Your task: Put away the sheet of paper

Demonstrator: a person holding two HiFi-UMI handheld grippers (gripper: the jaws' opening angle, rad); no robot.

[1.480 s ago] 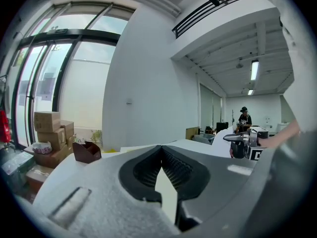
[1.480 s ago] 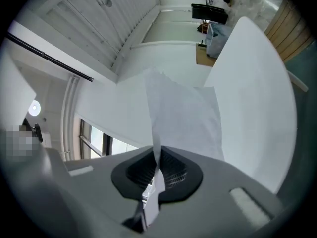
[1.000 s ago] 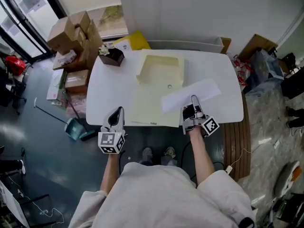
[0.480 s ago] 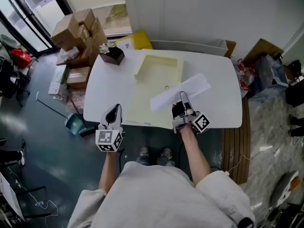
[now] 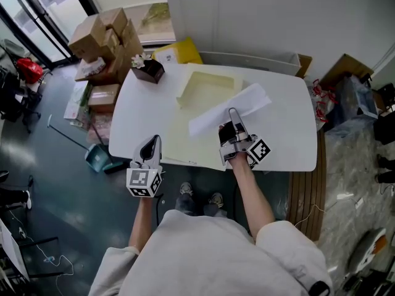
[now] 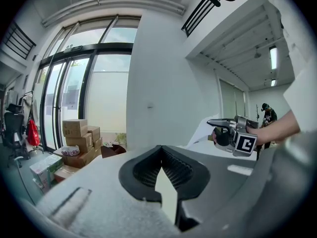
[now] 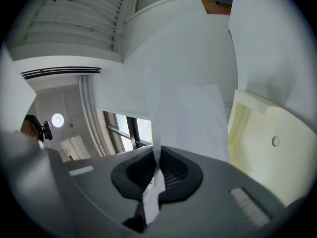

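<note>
A white sheet of paper (image 5: pixel 229 108) hangs tilted above the white table (image 5: pixel 287 137), pinched at its near edge by my right gripper (image 5: pixel 232 112), which is shut on it. In the right gripper view the paper (image 7: pixel 193 118) rises from between the closed jaws of my right gripper (image 7: pixel 156 175). An open cream folder (image 5: pixel 207 90) lies under and beyond it, also seen as the folder (image 7: pixel 270 143) at the right. My left gripper (image 5: pixel 152 142) hovers at the table's near left edge, jaws together and empty; in its own view the left gripper (image 6: pixel 166 175) points level across the table.
A dark box with flowers (image 5: pixel 147 70) stands on the table's far left corner. Cardboard boxes (image 5: pixel 102 34) pile up on the floor to the left, with a dustpan (image 5: pixel 99 161) nearer. A wooden bench (image 5: pixel 305 187) runs along the right side.
My right gripper has carried the paper left and farther in, lifting it over the folder. The left gripper has barely shifted.
</note>
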